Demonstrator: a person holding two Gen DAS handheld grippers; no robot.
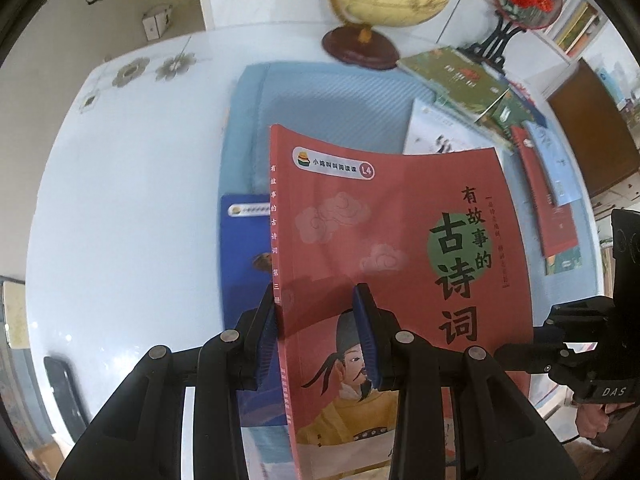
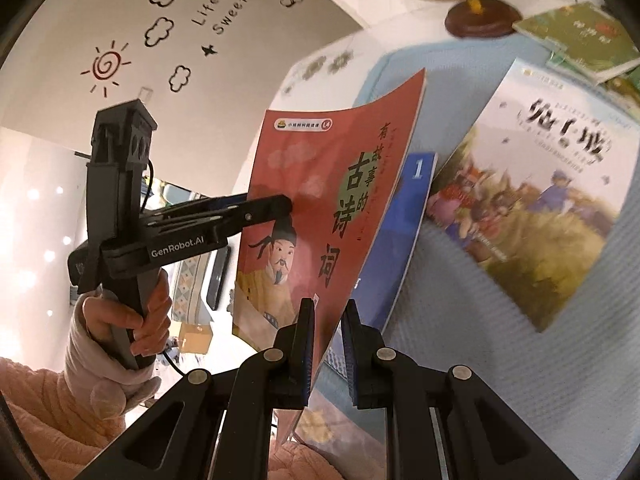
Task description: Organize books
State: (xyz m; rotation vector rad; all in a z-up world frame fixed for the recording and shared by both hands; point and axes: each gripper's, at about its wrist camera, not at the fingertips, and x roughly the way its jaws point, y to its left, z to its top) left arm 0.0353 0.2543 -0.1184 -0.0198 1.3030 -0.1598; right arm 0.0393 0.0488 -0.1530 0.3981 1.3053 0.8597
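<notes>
A red book (image 1: 360, 216) with a robed figure on its cover is held tilted above the table by both grippers. My left gripper (image 1: 316, 294) is shut on its spine edge, one pad on each side. The right wrist view shows that left gripper (image 2: 285, 203) clamping the book's left edge. My right gripper (image 2: 328, 305) is shut on the lower right edge of the red book (image 2: 320, 184), and it shows at the cover's right side (image 1: 534, 346) in the left wrist view. Beneath lies a blue book (image 1: 244, 264) (image 2: 404, 232) on a light blue mat (image 1: 340, 104).
A white illustrated book (image 2: 532, 184) (image 1: 434, 136) lies on the mat. Green books (image 1: 460, 76) are stacked by a globe's base (image 1: 360, 50). Several fanned books (image 1: 552, 204) lie at the right. A dark phone (image 1: 64, 384) rests near the white table's (image 1: 140, 200) edge. A sleeved hand (image 2: 148, 316) holds the left gripper.
</notes>
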